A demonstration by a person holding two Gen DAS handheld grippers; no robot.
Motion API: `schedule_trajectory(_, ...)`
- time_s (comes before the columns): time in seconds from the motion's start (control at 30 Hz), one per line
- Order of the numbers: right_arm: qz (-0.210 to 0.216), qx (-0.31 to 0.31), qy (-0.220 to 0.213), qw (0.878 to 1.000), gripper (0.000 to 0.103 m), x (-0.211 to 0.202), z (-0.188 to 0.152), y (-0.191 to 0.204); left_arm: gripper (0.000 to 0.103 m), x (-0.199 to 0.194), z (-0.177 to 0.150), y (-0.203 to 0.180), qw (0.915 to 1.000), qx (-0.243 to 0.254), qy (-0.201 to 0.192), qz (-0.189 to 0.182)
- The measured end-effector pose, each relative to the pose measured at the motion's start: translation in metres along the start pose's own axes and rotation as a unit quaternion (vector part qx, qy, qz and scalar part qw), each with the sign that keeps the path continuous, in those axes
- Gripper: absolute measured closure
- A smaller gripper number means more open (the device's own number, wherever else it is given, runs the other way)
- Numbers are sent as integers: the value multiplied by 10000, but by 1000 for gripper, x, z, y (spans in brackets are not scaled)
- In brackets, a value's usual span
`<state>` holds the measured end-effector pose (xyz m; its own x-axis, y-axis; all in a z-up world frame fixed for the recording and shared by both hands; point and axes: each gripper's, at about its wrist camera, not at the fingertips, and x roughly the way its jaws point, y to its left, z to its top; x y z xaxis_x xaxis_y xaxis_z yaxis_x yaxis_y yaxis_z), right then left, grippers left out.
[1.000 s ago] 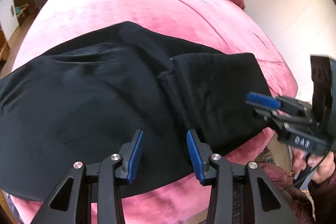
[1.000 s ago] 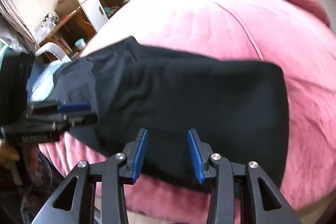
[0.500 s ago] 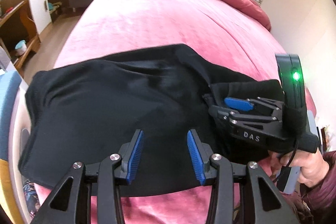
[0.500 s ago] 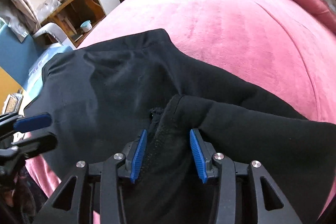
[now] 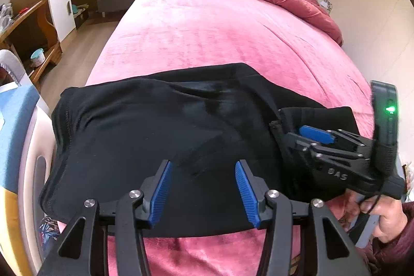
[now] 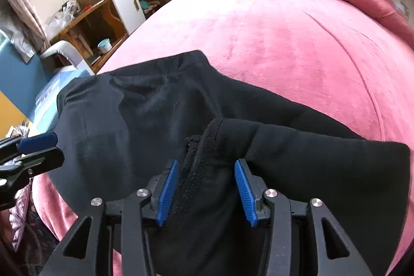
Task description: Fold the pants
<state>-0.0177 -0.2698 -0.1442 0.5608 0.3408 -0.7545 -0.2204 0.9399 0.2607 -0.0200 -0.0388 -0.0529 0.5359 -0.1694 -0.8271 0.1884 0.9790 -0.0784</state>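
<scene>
Black fabric, left wrist view: the pants [image 5: 160, 136] lie across the near edge of the pink bedspread [image 5: 207, 25], filling the middle and lower left of the frame.
Left gripper [image 5: 201, 188]: jaws wide apart, hovering over the cloth at lower centre, holding nothing.
Right gripper [image 5: 310, 136]: at right of frame, pushed into a raised fold of the pants; a second ago it hung clear of the cloth off the bed's edge.
Right wrist view, pants [image 6: 145, 120]: spread from centre left to lower right, with a bunched seam ridge at lower centre.
Right gripper [image 6: 207, 188]: jaws wide, straddling that ridge but not yet pinched on it.
Left gripper [image 6: 36, 146]: at the left edge, jaw gap hard to judge from here.
Change: the right tool has moved onto the seam, so a pinch for the next fold looks imminent.
</scene>
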Motion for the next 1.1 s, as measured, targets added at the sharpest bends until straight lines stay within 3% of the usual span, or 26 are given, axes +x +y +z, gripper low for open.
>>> schedule_trajectory(0.3, 82, 144, -231, 9996, 54, -29, -10, 0, 43, 0, 1, 22, 9988, -487, 2, -51)
schedule_trajectory(0.53, 128, 102, -149, 9998, 53, -28, -22, 7, 43, -21, -4, 77, 9913, -1308, 64, -160)
schedule_trajectory(0.7, 204, 153, -120, 9996, 52, -21, -26, 7, 43, -45, -22, 146, 9726, -2325, 73, 30)
schedule_trajectory(0.93, 255, 217, -109, 9994, 52, -18, -28, 4, 44, -48, -56, 217, 9255, -3775, 96, -286)
schedule_trajectory(1.0, 259, 232, -87, 9994, 52, -17, -28, 4, 44, -43, -61, 221, 9195, -3915, 166, -329)
schedule_trajectory(1.1, 253, 228, -81, 9994, 52, -17, -28, 3, 44, -35, -65, 220, 9168, -3970, 248, -348)
